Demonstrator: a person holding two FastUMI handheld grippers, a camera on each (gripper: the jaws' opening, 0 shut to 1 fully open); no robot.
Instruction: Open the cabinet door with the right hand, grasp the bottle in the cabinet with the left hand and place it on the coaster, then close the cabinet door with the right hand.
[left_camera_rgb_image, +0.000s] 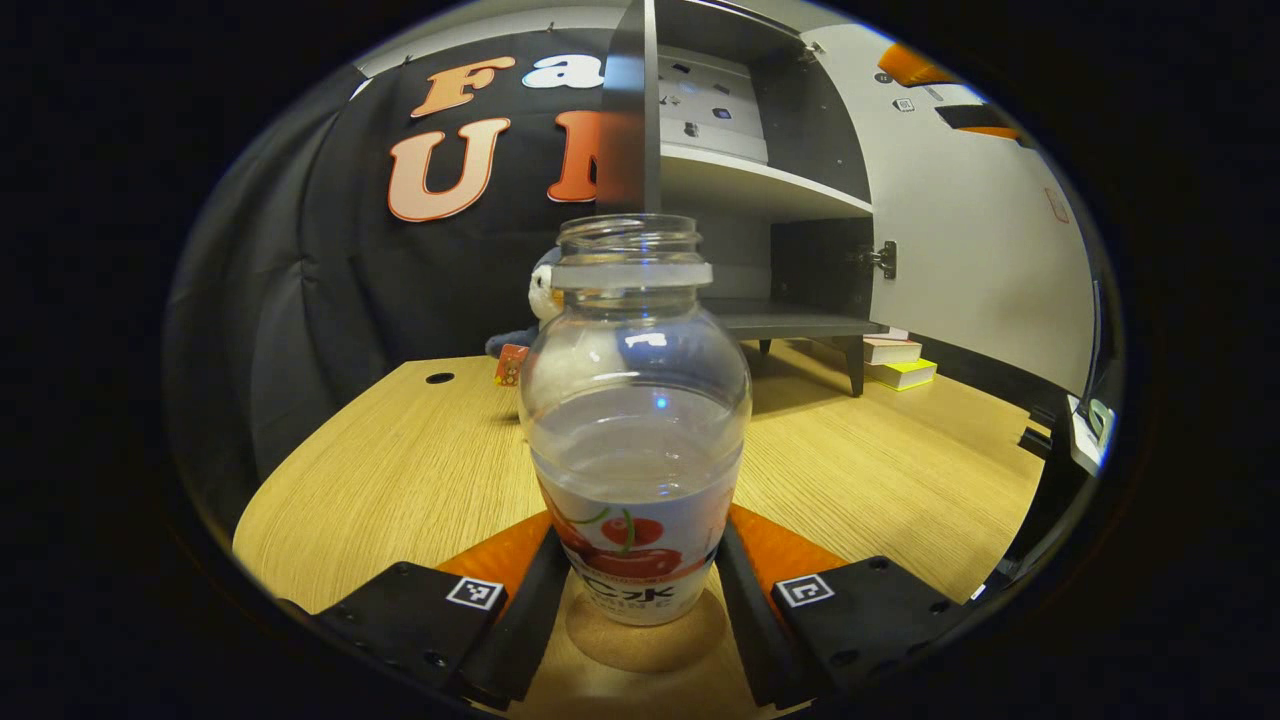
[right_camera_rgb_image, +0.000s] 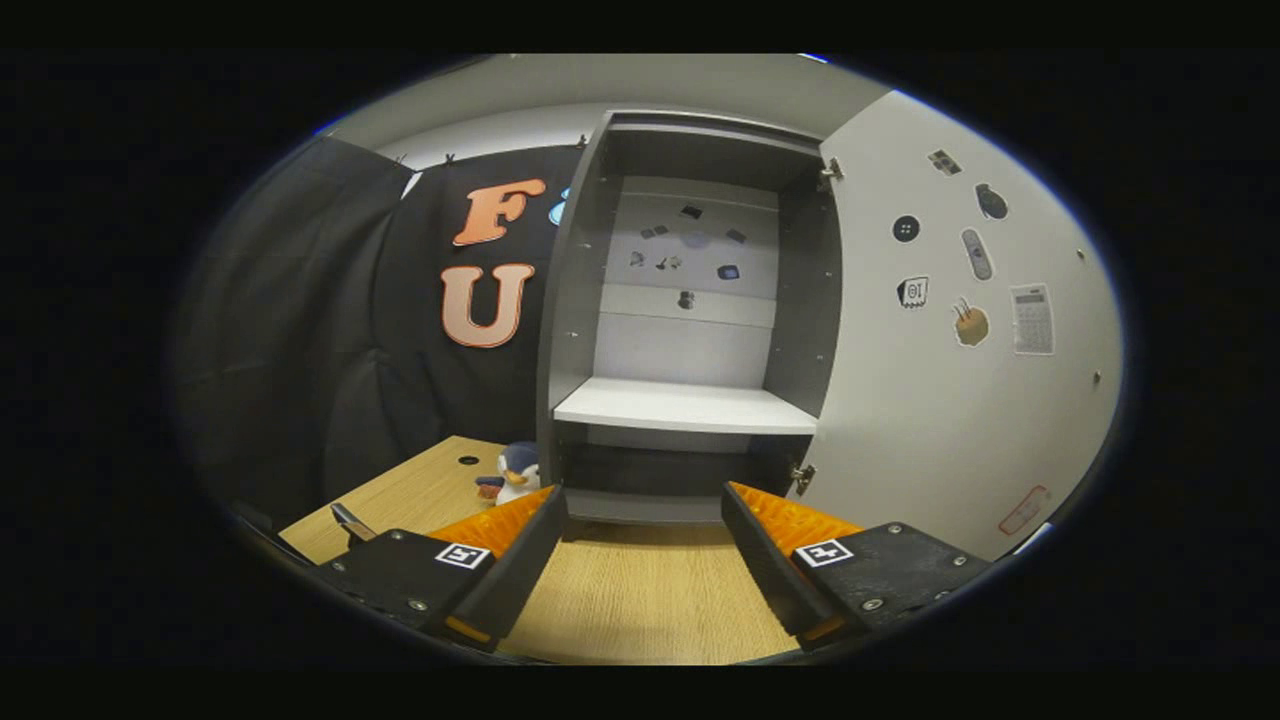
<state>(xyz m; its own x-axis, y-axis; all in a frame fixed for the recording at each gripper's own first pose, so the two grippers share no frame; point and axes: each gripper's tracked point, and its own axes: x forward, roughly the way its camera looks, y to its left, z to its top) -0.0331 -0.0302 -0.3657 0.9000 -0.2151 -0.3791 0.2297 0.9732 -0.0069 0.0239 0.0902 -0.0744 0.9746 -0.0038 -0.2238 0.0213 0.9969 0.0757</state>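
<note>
The left gripper (left_camera_rgb_image: 640, 590) has the bottle (left_camera_rgb_image: 636, 420) between its two fingers, which press against the labelled lower part on either side. The bottle stands upright and uncapped, partly filled with clear liquid, directly ahead of the gripper. Its base rests on the round coaster (left_camera_rgb_image: 645, 640) lying on the wooden bench (left_camera_rgb_image: 420, 470) between the fingers. Beyond the bottle and to the right stands the cabinet (left_camera_rgb_image: 800, 215), its door (left_camera_rgb_image: 980, 250) swung wide. A plush penguin (left_camera_rgb_image: 540, 300) sits on the bench just behind the bottle to the left.

The right gripper (right_camera_rgb_image: 645, 560) is spread wide with nothing between its fingers, above the bench. Straight ahead of it is the cabinet's white shelf (right_camera_rgb_image: 685, 408), with the door to the right, bearing several stickers (right_camera_rgb_image: 970, 325).
</note>
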